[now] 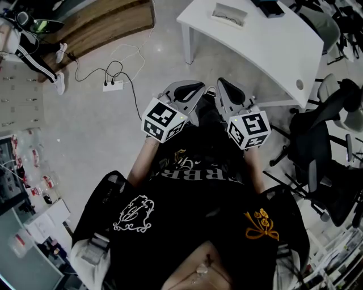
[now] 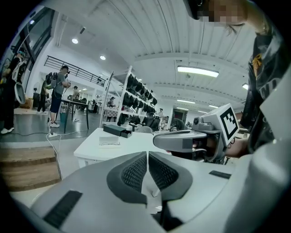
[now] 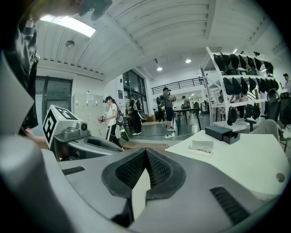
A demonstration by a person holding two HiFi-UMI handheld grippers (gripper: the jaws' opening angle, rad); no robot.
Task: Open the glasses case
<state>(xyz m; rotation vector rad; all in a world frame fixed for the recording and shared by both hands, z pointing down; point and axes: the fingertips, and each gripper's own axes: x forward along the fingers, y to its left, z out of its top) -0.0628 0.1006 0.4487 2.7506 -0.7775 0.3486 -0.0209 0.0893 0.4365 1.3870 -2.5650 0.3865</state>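
A white table (image 1: 266, 54) stands ahead of me at the upper right. Near its far edge lie a dark box-shaped case (image 1: 271, 7) and a pale flat case (image 1: 229, 14); which one is the glasses case I cannot tell. Both show again in the gripper views: the dark case (image 2: 117, 130) (image 3: 223, 133) and the pale one (image 2: 109, 141) (image 3: 201, 146). My left gripper (image 1: 190, 89) (image 2: 148, 154) and right gripper (image 1: 224, 88) (image 3: 146, 152) are held side by side over the floor, well short of the table. Both are shut with nothing between the pads.
A power strip (image 1: 112, 85) with trailing cables lies on the floor to the left, beside a wooden platform (image 1: 96, 25). Black office chairs (image 1: 326, 164) crowd the right. People stand in the background (image 3: 110, 119), and shelves of dark gear (image 2: 138, 98) rise behind the table.
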